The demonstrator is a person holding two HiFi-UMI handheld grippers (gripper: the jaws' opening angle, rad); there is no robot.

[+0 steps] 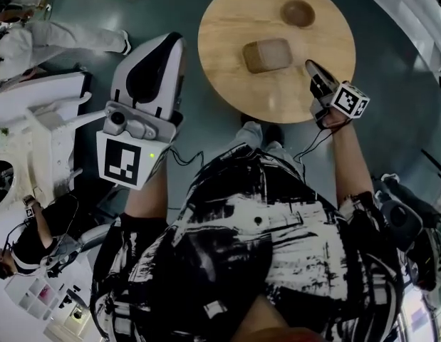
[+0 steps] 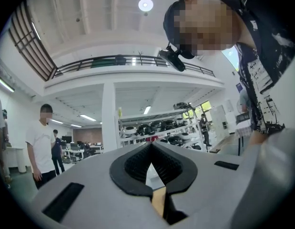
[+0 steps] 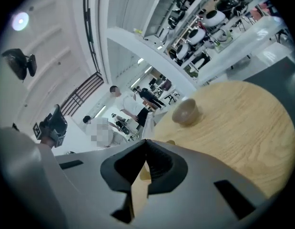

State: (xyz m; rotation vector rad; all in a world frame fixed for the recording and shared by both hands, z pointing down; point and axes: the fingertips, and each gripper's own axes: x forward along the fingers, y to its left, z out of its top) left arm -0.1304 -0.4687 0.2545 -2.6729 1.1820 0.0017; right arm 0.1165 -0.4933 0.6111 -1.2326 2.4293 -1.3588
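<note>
My right gripper [image 1: 310,67] hung over the near-right part of the round table [image 1: 224,27]. Jaws were shut tip to tip w/ nothing btw them; its own view showed only bare wood beyond.

Nearest thing was the brown block [image 1: 267,54], flat on the wood approx mid-table. It lay just left of that gripper's tip & a bit farther from me, close but not touching. Its long axis ran roughly side to side across the head view, at a slant to the line the right gripper pointed along.

A bowl [image 1: 298,13] stood upright beyond the block, toward the far edge.

My left gripper [image 1: 176,43] was off the table, over the floor [image 1: 206,141] to the left, aimed out at the room. Jaws were likewise closed & empty, well apart from the block. So the right side was nearer by far.
</note>
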